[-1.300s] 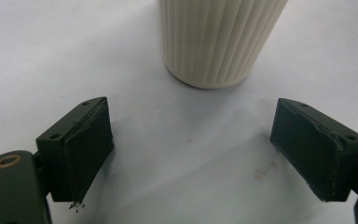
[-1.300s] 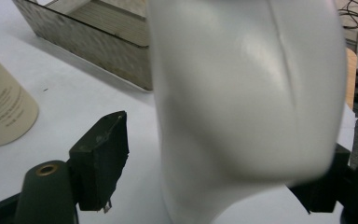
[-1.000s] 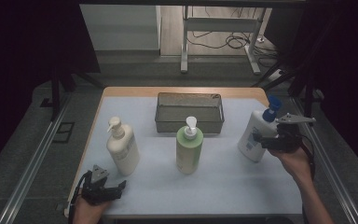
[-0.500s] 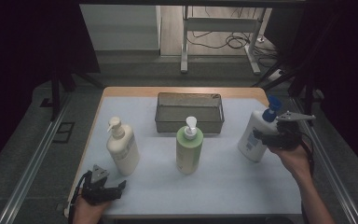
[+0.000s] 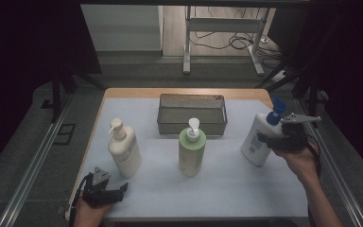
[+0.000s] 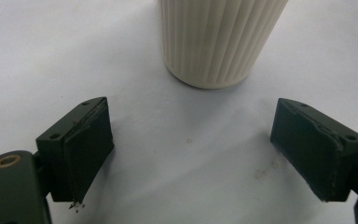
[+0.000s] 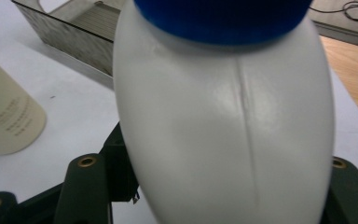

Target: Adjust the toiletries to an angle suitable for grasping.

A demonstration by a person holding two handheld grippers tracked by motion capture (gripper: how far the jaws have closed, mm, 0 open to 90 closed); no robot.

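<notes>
1. At the lower left of the high view, your left gripper (image 5: 105, 191) rests low at the near edge of the pale blue table cover (image 5: 227, 189). In the left gripper view its jaws stand wide apart with nothing between them. Only the ribbed base of the cream pump bottle (image 6: 219, 39) stands ahead of them, and they do not touch it.

2. The cream pump bottle (image 5: 124, 151) stands upright at the left of the table, just above your left gripper in the frame.

3. In the middle stands the green pump bottle with a white pump head (image 5: 192, 150), upright. Behind it, toward the top of the frame, sits the dark wire mesh basket (image 5: 192, 98).

4. At the right of the high view stands the white plastic bottle with a blue cap (image 5: 262, 137), leaning a little to the left. It is the thing you work on now.

5. Your right gripper (image 5: 269, 140) has just been closing its jaws, and the white bottle (image 7: 223, 126) is between them. In the right gripper view the jaws sit against both flanks of the body, about half closed, so I judge that it is gripped.

6. I think the bottle is smooth and a little slippery, and its wall may yield if pressed hard. If it is full it will be heavy at the bottom. Hold it on the wide middle of the body, not on the cap, and keep it upright when you lift.
</notes>
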